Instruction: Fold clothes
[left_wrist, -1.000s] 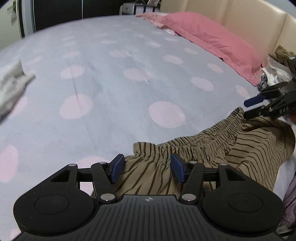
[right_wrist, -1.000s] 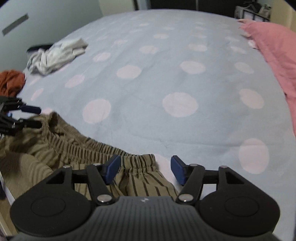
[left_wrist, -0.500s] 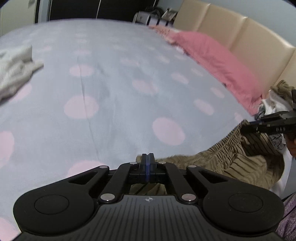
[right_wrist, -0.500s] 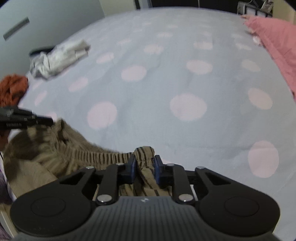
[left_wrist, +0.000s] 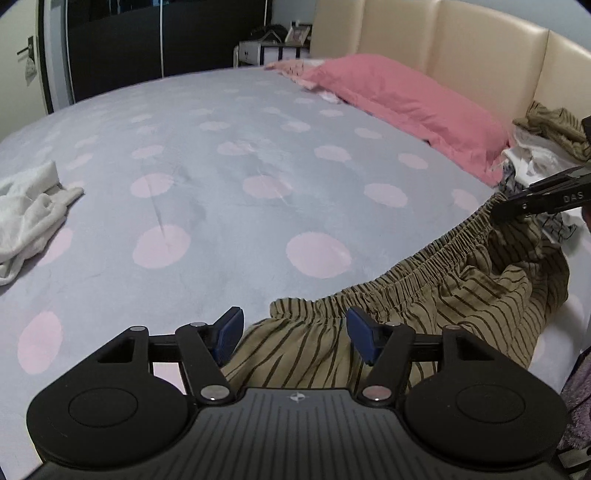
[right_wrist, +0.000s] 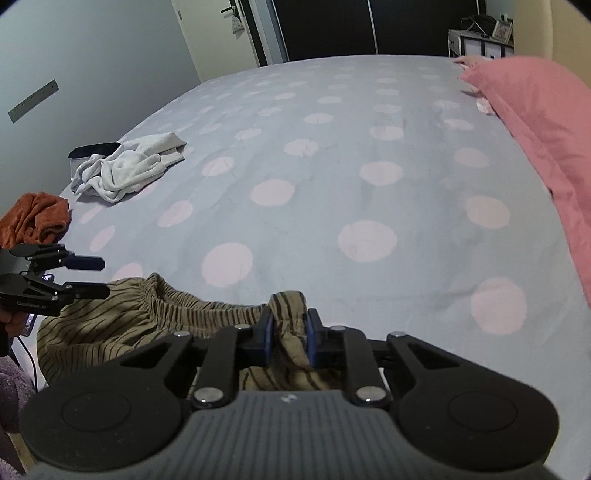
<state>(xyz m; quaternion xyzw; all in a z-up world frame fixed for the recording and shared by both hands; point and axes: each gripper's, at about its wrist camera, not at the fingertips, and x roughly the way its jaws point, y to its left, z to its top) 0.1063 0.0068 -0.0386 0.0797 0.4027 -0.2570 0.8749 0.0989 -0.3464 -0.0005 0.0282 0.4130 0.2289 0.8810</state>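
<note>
Olive shorts with dark stripes and an elastic waistband lie at the near edge of the bed; they also show in the right wrist view. My left gripper is open, its blue pads on either side of the left end of the waistband, not gripping it. It shows open in the right wrist view. My right gripper is shut on the right end of the waistband, bunched between its pads. It shows at the right of the left wrist view, holding the waistband up.
The bed has a grey cover with pink dots. A crumpled white garment and an orange one lie at the left. A pink pillow and a pile of clothes lie by the headboard.
My left gripper shut half a second ago and has opened again, letting go of the waistband. My right gripper stays shut on its end. Both views have tilted up.
</note>
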